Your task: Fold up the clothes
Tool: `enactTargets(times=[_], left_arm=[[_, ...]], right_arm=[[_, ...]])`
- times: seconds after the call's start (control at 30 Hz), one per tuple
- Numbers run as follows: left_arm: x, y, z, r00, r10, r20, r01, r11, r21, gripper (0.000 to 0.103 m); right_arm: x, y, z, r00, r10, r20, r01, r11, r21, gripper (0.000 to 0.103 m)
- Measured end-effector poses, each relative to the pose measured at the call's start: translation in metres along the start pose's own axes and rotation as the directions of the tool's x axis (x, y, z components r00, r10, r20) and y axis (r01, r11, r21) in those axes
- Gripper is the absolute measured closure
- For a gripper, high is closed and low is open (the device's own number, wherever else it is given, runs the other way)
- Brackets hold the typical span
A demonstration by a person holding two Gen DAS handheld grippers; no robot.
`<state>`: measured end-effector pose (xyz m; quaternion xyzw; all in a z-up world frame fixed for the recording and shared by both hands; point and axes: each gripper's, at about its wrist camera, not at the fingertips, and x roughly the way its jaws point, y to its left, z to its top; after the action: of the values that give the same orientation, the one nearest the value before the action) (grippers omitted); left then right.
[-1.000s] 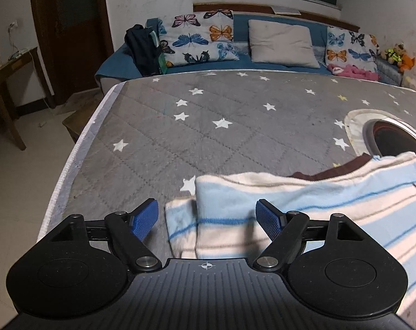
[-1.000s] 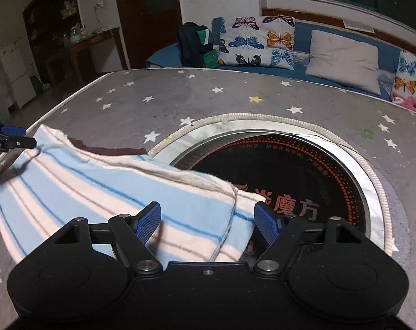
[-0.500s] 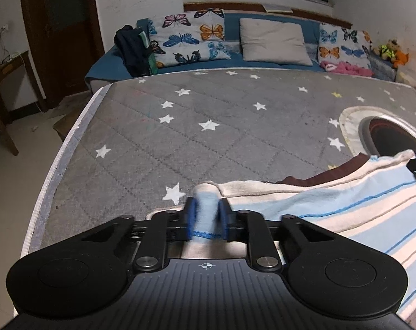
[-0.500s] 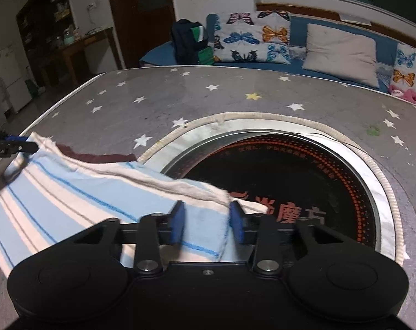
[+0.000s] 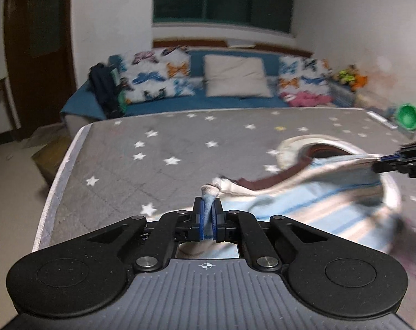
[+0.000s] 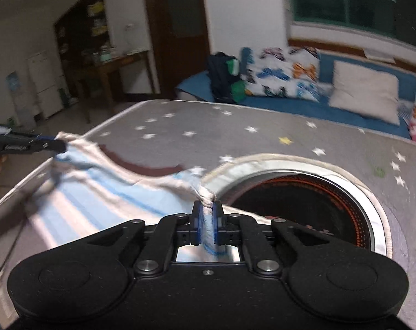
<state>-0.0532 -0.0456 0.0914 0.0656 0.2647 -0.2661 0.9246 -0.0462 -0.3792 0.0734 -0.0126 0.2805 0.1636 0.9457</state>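
A light blue and cream striped garment with a dark brown collar edge hangs between both grippers above the grey star-patterned table cover. My left gripper is shut on its left corner. My right gripper is shut on its right corner. The garment sags in the middle and is blurred by motion. The right gripper shows at the right edge of the left wrist view; the left gripper shows at the left edge of the right wrist view.
A round dark heater opening with a cream rim sits in the table cover, right of the garment. A blue sofa with butterfly cushions and a beige pillow stands behind. A green bowl is at the far right.
Both grippers closed on the garment's corners and lifted it off the table. The cloth now hangs stretched between them.
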Motion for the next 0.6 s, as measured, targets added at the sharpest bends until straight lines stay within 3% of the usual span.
enactTargets(times=[0.17,0.43,0.47,0.53,0.6], left_arm=[[-0.039,-0.007,-0.026,0.998,-0.060,-0.024,0.062,0.996,0.059,0.097],[-0.043,-0.013,-0.070,0.985,-0.035,-0.167,0.050,0.995,0.084,0.092],[-0.044,-0.014,-0.070,0.987,-0.030,-0.160,0.045,0.995,0.088,0.089],[-0.047,-0.018,-0.069,0.989,-0.020,-0.146,0.035,0.995,0.097,0.064],[-0.050,-0.022,-0.069,0.991,-0.011,-0.133,0.025,0.994,0.105,0.057]], right_arm=[[-0.011,0.018,-0.010,0.999,0.021,-0.032,-0.022,0.998,-0.054,0.095],[-0.025,0.046,-0.027,0.995,0.046,-0.088,-0.057,0.990,-0.131,0.091],[-0.027,0.050,-0.029,0.994,0.049,-0.095,-0.062,0.988,-0.141,0.083],[-0.031,0.057,-0.033,0.992,0.054,-0.110,-0.071,0.985,-0.160,0.066],[-0.035,0.064,-0.037,0.990,0.059,-0.124,-0.081,0.981,-0.179,0.043]])
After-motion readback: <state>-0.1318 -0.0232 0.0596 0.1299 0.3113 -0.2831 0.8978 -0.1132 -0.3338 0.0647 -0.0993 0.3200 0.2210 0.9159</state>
